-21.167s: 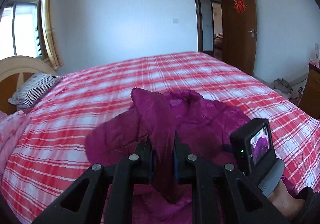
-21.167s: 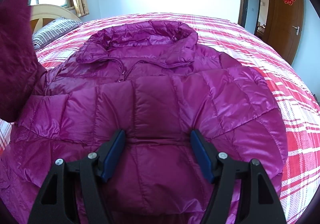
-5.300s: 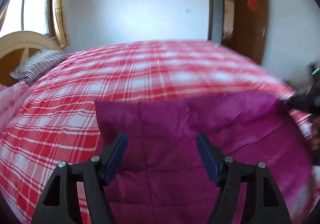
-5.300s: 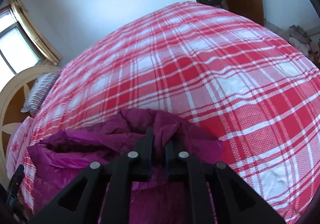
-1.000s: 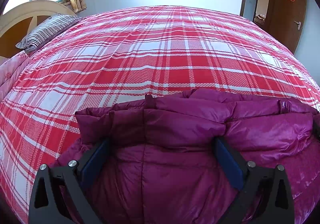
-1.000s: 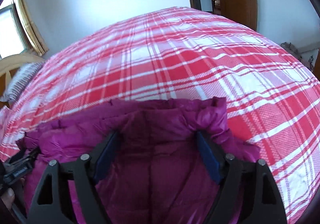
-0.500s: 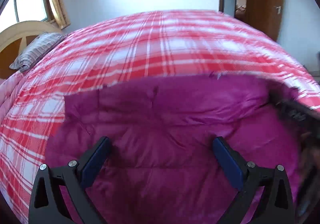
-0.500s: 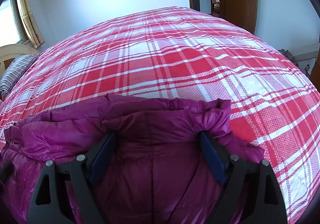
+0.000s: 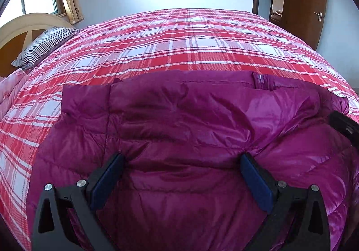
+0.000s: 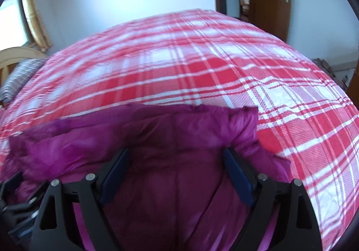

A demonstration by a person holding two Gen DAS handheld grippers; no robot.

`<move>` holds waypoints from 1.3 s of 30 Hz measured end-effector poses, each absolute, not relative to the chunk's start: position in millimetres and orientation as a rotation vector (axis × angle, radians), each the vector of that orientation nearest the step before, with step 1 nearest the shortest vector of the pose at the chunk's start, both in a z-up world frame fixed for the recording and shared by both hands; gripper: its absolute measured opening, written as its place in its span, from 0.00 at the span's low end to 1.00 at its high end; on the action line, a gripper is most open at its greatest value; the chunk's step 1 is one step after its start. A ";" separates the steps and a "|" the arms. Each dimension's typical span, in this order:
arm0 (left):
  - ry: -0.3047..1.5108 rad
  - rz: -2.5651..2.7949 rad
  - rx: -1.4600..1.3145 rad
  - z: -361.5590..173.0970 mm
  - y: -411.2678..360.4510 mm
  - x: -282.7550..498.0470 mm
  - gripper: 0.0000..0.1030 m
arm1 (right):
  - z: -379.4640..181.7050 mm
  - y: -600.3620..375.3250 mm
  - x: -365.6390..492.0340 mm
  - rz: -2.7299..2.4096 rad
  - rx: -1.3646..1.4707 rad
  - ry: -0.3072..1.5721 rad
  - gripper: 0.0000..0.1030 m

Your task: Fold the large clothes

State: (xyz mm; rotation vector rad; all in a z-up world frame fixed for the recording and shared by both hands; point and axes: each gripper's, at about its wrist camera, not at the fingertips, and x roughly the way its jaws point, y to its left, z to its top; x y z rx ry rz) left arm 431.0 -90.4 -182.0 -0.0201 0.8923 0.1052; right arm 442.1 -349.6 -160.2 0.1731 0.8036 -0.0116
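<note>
Left wrist view
- jacket: we see the purple jacket folded flat on the near part of the bed, far edge straight, a zipper end near its right top edge.
- left tool: our left tool has its jaws spread wide over the jacket, gripping nothing; fabric lies between the blue pads.
- other tool: a black piece of the right tool shows at the right edge, on the jacket.
- room: striped pillow at far left by the headboard, window and curtain behind, brown door far right.

Right wrist view
- jacket: we see the jacket's right end, bunched fold at the far edge, lying on the checked bed cover; picture is a bit blurred.
- right tool: our right tool is wide apart, nothing clamped, jacket under and between the pads.
- left tool: dark parts at lower left corner.
</note>
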 end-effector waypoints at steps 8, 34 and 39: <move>0.891 0.103 -0.025 -181.2 -89.7 430.0 0.99 | -158.7 -298.9 398.3 0.084 0.099 0.745 0.85; 0.815 0.142 -0.149 -125.3 40.8 314.6 0.99 | -172.6 -294.9 403.4 0.077 0.081 0.780 0.90; 0.847 0.062 -0.299 -159.5 62.2 300.7 0.99 | -145.6 -279.1 359.7 0.176 0.043 0.696 0.90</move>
